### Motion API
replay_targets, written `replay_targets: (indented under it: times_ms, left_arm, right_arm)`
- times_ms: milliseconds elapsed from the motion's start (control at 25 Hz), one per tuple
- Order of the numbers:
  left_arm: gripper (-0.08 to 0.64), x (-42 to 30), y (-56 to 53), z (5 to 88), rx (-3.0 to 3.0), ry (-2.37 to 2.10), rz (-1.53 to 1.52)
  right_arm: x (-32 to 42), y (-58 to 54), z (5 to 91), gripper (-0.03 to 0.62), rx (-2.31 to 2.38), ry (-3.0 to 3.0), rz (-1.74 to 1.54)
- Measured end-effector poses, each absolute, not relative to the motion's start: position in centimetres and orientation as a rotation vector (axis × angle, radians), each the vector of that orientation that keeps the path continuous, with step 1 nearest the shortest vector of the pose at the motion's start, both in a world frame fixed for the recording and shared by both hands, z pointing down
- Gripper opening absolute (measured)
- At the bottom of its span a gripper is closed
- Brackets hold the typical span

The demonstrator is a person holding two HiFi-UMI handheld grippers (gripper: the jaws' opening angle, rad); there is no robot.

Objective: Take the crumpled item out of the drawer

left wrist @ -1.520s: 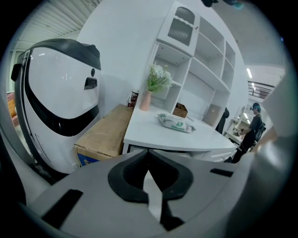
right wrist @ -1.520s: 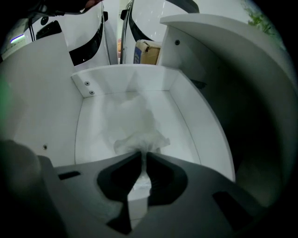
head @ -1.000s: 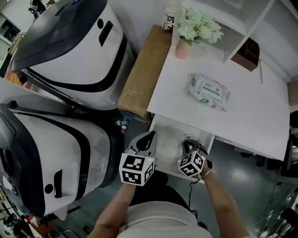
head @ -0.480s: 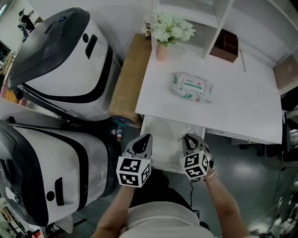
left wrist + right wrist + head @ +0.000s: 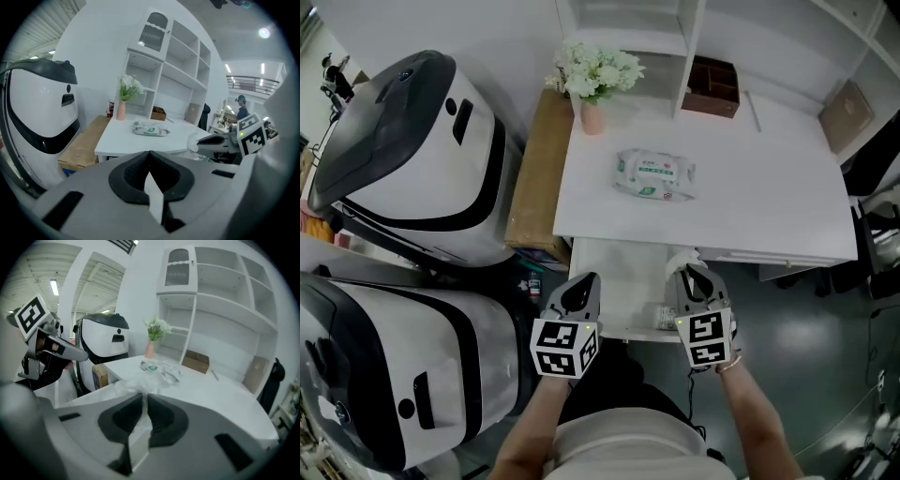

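Right gripper (image 5: 144, 397): jaws closed to a narrow gap, clamped on the crumpled item (image 5: 136, 384), a pale, translucent wad bunched at the jaw tips and spilling toward 11 o'clock of them.

In the head view the right gripper (image 5: 689, 276) points toward 12 o'clock. The crumpled item (image 5: 680, 259) sits directly at its tips, over the right end of the open drawer (image 5: 619, 281) and just beside the front edge of the counter (image 5: 769, 187). Whether the item touches the drawer floor cannot be determined.

Left gripper (image 5: 149, 157): jaws closed together, with nothing between them. In the head view the left gripper (image 5: 583, 287) is at the drawer's left front corner, at 9 o'clock of the right gripper and well apart from the item. From the left gripper view, the item (image 5: 193, 142) shows at 2 o'clock, at the tip of the other gripper.

On the counter, a wipes pack (image 5: 654, 175) lies flat at 12 o'clock of the drawer. A flower vase (image 5: 592, 82) stands upright at the counter's far left corner. A cardboard box (image 5: 534, 178) rests against the counter's left side.
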State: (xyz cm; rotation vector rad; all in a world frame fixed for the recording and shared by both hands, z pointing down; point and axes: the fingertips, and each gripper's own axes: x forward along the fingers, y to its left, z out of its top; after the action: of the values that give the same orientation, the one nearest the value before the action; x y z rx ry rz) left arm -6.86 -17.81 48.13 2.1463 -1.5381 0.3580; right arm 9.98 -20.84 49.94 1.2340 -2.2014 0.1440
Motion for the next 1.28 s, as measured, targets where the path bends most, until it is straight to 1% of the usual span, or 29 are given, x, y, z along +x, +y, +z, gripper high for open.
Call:
replay_targets:
  times_ms: [640, 1280]
  left_arm:
    - [-0.009, -3.5, -15.4, 46.2, 2.235, -1.514, 0.386]
    - [-0.009, -0.9, -12.4, 45.0, 2.281, -1.505, 0.388]
  right_arm:
    - [16.5, -15.9, 42.4, 0.037, 1.547, -2.267, 0.191]
    - [19.2, -10.5, 40.1, 0.037, 1.641, -2.315, 0.23]
